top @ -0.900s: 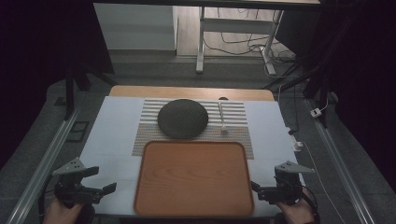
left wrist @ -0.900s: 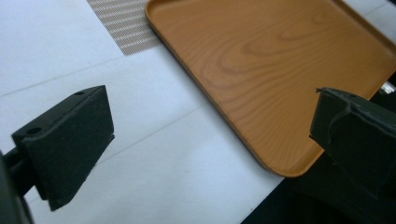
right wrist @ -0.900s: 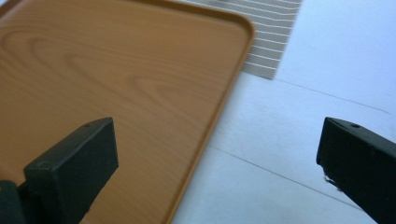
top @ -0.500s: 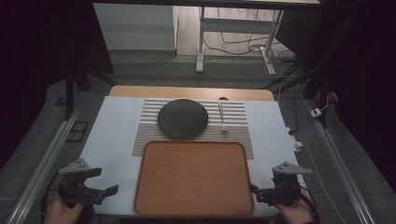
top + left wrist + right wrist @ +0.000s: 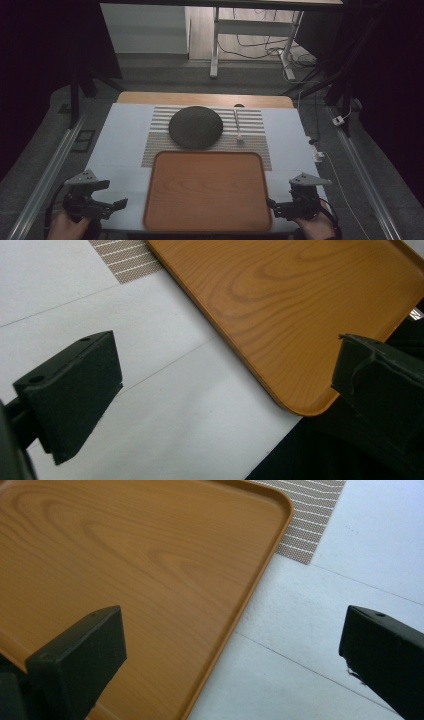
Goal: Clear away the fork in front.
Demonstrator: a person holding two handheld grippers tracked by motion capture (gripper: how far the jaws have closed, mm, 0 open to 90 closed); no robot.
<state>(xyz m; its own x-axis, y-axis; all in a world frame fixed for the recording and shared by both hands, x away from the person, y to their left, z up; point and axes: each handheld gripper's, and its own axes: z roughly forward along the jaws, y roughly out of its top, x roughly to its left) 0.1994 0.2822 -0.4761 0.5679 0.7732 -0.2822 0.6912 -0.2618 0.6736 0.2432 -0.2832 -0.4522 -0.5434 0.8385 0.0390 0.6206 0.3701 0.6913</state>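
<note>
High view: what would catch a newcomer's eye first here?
The big orange wooden tray at the table's near edge, bare, stands out first. Behind it a dark round plate lies on a striped mat, a spoon beside it. The open left tool and right tool flank the tray.

Both gripper views cut the wooden tray [image 5: 300,305] off at their edges — 1 corner each. The slim pale utensil [image 5: 238,127] beside the dark plate [image 5: 195,127] is too small to identify — likewise the small dark spot [image 5: 239,105] behind it.

text: none legible | labels/brands/nos.: none | surfaces plain, no markings
</note>
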